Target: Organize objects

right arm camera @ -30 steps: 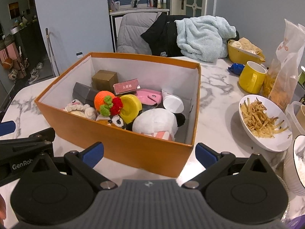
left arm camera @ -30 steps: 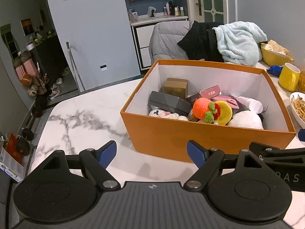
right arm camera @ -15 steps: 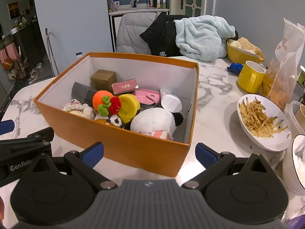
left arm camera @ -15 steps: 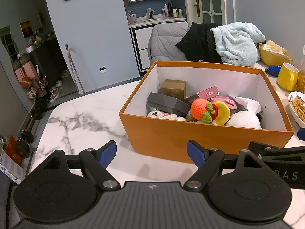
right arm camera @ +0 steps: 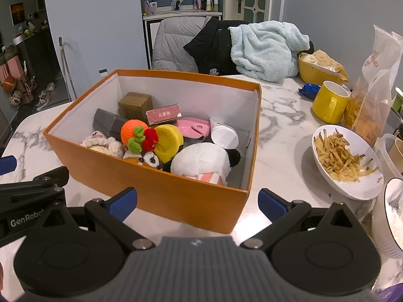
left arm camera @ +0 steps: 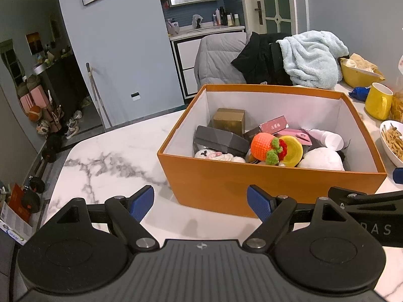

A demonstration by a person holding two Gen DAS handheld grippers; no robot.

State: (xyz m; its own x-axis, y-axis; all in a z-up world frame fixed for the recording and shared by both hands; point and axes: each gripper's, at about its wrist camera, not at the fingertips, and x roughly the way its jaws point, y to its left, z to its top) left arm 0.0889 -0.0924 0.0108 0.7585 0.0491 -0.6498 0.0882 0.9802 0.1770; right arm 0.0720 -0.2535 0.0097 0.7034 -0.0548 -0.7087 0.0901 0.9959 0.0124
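Observation:
An orange box [left arm camera: 226, 188] [right arm camera: 105, 168] with white inner walls stands on the marble table. Inside lie a gold carton [right arm camera: 136, 104], a grey case [left arm camera: 221, 141], a red pack [right arm camera: 162, 113], a pink pouch [right arm camera: 194, 127], a crocheted orange fruit [right arm camera: 133, 132], a yellow cup [right arm camera: 168, 142], a white bottle [right arm camera: 224, 136] and a panda plush [right arm camera: 201, 162]. My left gripper [left arm camera: 201, 202] hangs open before the box's near left corner, nothing between its blue pads. My right gripper [right arm camera: 197, 202] is open before the near right corner, also empty. Each gripper shows at the edge of the other's view.
Right of the box stand a white bowl of potato strips [right arm camera: 345, 158], a yellow mug [right arm camera: 327, 103], a snack bag [right arm camera: 372, 85], a yellow bowl [right arm camera: 320, 68] and another dish [right arm camera: 388, 216]. A chair draped with clothes and a blue towel [right arm camera: 264, 47] sits behind. Bare marble [left arm camera: 108, 156] lies left.

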